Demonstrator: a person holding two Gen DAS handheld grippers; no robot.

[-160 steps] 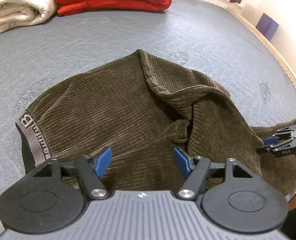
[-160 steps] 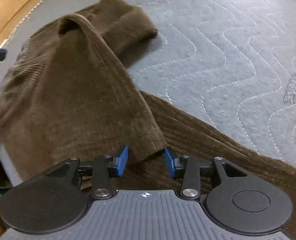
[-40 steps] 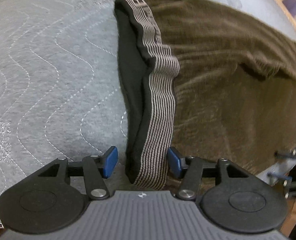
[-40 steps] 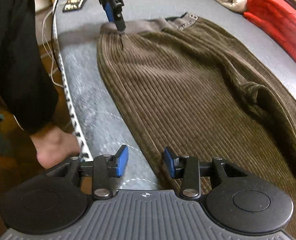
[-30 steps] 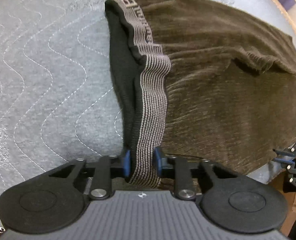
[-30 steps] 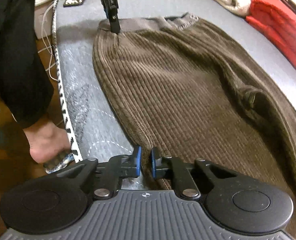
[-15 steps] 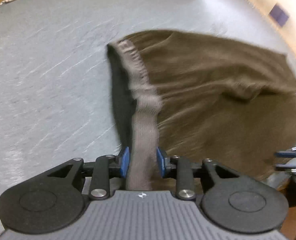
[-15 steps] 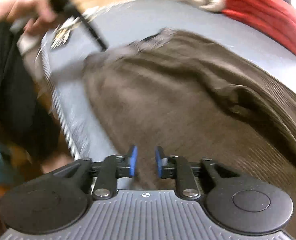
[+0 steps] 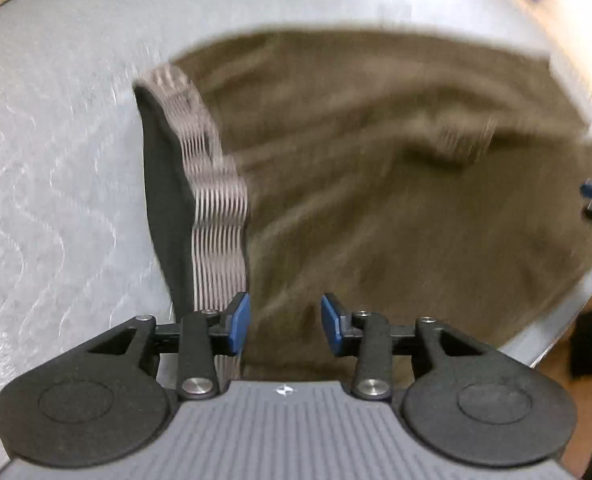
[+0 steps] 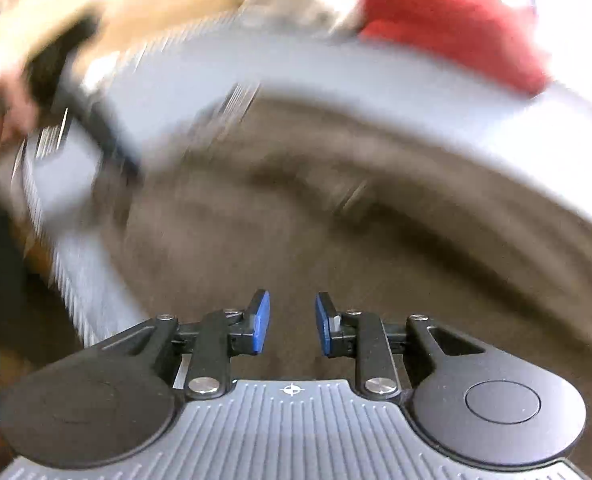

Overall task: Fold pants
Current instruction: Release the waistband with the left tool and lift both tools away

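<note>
Pants lie spread below left gripper; jaws just parted

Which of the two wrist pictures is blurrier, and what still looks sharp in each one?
Right wrist view: blurrier, with the brown pants, grey bed surface and red bedding streaked; only the right tongs look crisp. Left wrist view: milder smear on the pants, striped waistband still readable, left tongs sharp; fisheye bends the bed edge.
</note>
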